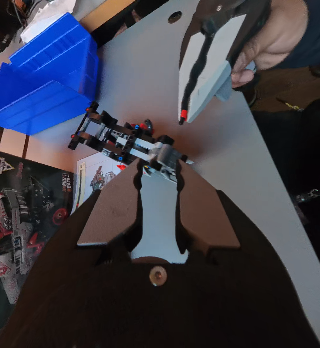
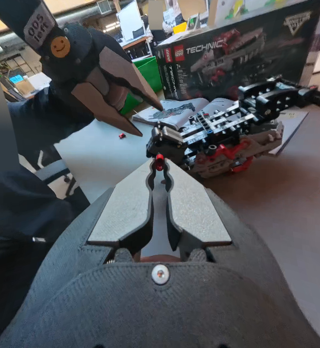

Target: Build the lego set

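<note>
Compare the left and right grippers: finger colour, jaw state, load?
The left gripper has brown fingers; the right gripper has light grey ones. The left's jaws stand apart with nothing clearly clamped, its tips at the grey end of the lego model; the right's are shut on a small red pin. Both have black bodies.

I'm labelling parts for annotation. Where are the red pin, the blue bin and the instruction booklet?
red pin (image 2: pixel 159 162): right wrist view, its red collar.
blue bin (image 1: pixel 48 75): left wrist view, its side wall.
instruction booklet (image 2: pixel 176 111): right wrist view, its open page.

Open-plan office or lab: rows of desks, whiteboard, storage bin.
</note>
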